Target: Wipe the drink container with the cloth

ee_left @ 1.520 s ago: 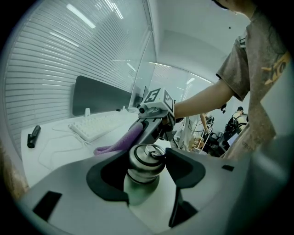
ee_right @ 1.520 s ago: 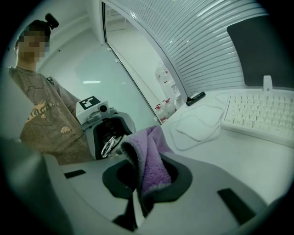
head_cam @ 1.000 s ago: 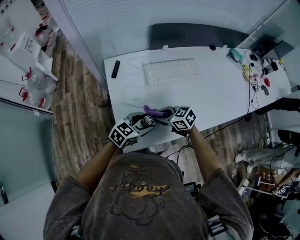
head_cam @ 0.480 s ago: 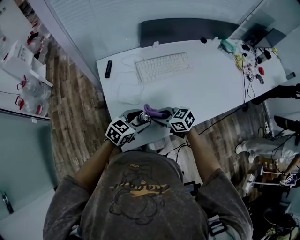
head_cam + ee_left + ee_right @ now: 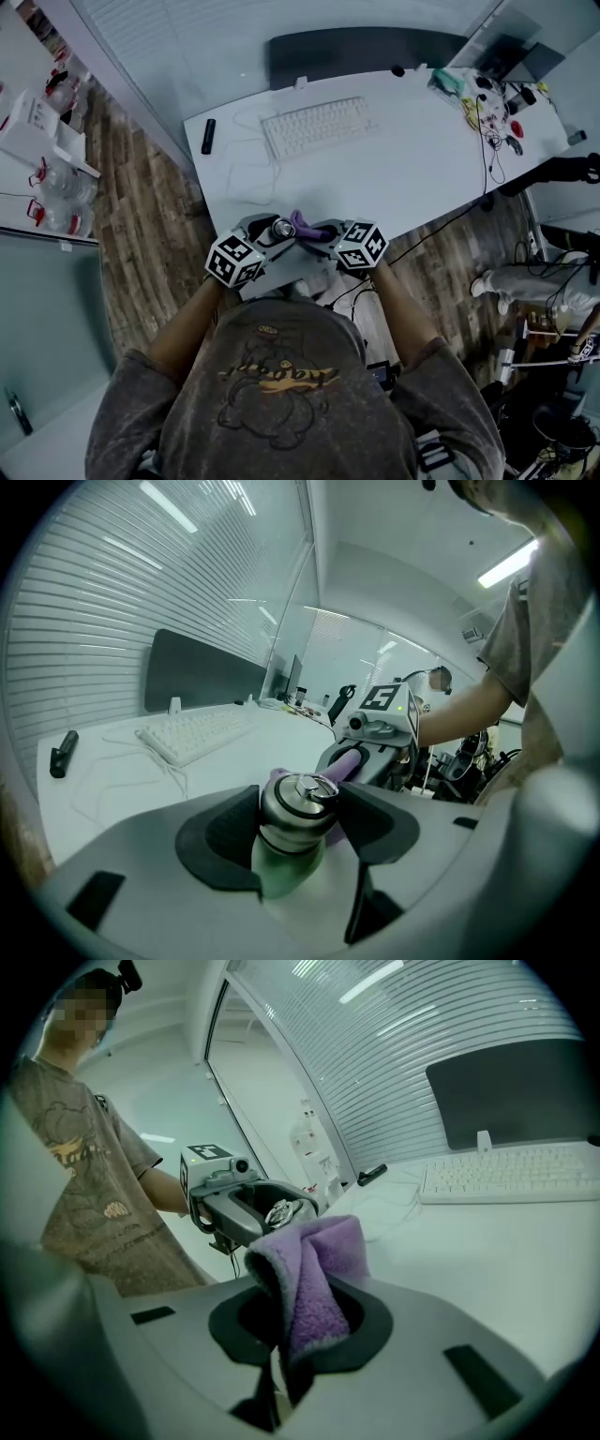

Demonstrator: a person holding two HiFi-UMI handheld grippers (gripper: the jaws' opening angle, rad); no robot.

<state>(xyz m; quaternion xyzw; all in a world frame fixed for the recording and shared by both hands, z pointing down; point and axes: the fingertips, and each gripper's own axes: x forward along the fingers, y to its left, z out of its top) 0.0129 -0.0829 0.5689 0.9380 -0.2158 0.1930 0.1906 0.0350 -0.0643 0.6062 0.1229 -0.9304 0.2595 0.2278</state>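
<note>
The left gripper (image 5: 298,827) holds the drink bottle (image 5: 292,803) between its 2 jaws. The jaws stand wide apart and press on the bottle's sides. The bottle has a shiny metal lid and a pale green body. The right gripper (image 5: 302,1327) pinches a purple cloth (image 5: 323,1269). Its jaws are close together and the cloth sticks up out of them. Both grippers are at the near edge of the white table (image 5: 412,169). The cloth is just beside the bottle's lid. A white keyboard (image 5: 314,125) lies farther back on the table.
</note>
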